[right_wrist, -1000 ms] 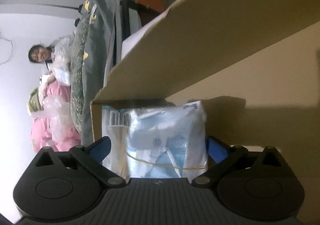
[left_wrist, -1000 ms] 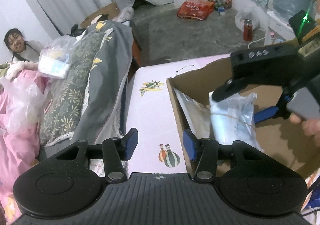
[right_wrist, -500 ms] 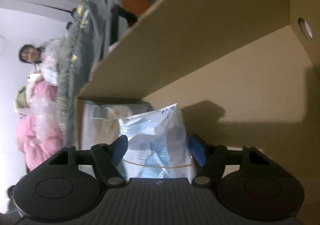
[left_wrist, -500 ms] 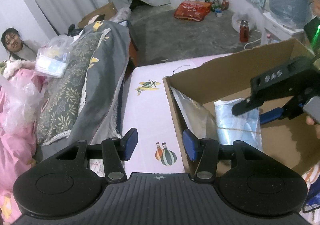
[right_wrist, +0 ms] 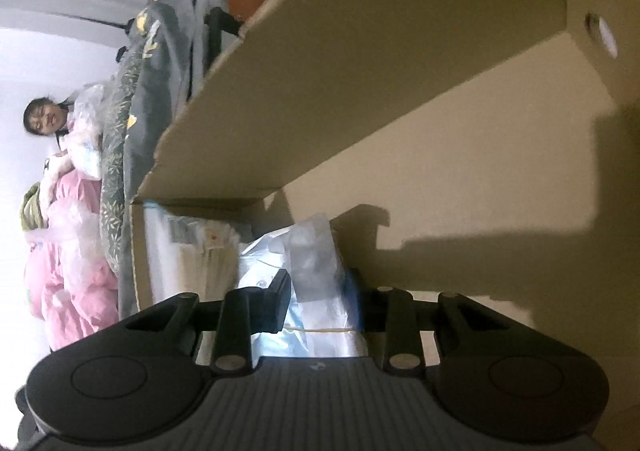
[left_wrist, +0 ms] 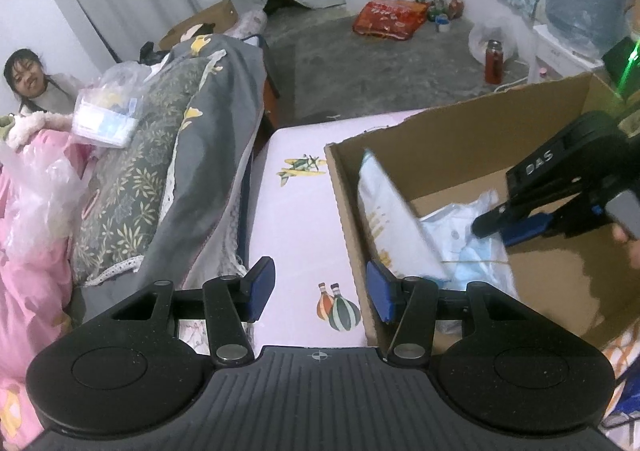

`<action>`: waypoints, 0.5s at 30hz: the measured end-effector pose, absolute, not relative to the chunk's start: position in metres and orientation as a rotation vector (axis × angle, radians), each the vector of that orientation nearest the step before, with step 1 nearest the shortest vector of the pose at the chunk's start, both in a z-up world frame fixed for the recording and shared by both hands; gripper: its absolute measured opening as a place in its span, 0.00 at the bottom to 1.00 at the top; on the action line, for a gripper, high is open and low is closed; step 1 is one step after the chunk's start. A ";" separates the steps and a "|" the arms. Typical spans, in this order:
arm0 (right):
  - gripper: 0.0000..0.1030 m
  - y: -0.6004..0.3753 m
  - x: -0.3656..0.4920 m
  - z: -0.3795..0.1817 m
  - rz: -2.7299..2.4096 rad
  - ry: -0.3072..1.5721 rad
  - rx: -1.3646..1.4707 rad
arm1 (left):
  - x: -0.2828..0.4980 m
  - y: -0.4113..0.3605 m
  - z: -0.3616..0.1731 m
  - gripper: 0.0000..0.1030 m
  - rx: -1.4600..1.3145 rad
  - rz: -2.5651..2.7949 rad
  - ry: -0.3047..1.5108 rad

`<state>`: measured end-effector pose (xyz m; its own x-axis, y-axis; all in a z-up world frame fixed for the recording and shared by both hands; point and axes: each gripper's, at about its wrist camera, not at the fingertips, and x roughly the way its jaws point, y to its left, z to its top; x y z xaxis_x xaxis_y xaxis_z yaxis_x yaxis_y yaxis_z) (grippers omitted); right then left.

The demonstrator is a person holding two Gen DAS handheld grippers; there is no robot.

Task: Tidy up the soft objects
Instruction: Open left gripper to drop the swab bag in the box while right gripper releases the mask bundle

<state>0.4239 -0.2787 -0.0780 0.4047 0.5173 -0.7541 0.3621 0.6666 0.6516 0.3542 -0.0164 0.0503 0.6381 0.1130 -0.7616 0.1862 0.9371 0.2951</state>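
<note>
My right gripper reaches down into the open cardboard box; its jaws have just been closing, and they now pinch the crumpled top of the clear plastic bag of pale blue soft items, which is bound by a thin rubber band. From the left wrist view I see that bag lying on the box floor towards the near left corner, with the right gripper's black and blue tips pressed into its upper edge. A flat white packet leans against the box's left wall, just beside the bag. My left gripper hangs over the pink printed table cover, partly open with nothing between its blue pads; its right finger sits against the near left corner of the box. To the far left, a second clear bag of soft items rests on a grey leaf-patterned quilt, beside pink bedding where a person sits.
</note>
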 end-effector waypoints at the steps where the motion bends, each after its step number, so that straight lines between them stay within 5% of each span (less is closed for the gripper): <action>1: 0.00 -0.280 0.424 -0.075 0.121 1.187 0.883 | 0.355 -0.016 0.050 0.49 0.366 -0.044 0.884; 15: 0.00 -0.271 0.432 -0.051 0.178 1.154 0.847 | 0.350 -0.013 0.054 0.49 0.355 -0.043 0.876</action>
<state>0.4321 -0.2713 -0.0507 0.4282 0.5322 -0.7304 0.2869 0.6864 0.6683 0.3504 -0.0127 0.0544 0.6433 0.1069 -0.7581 0.1813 0.9408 0.2865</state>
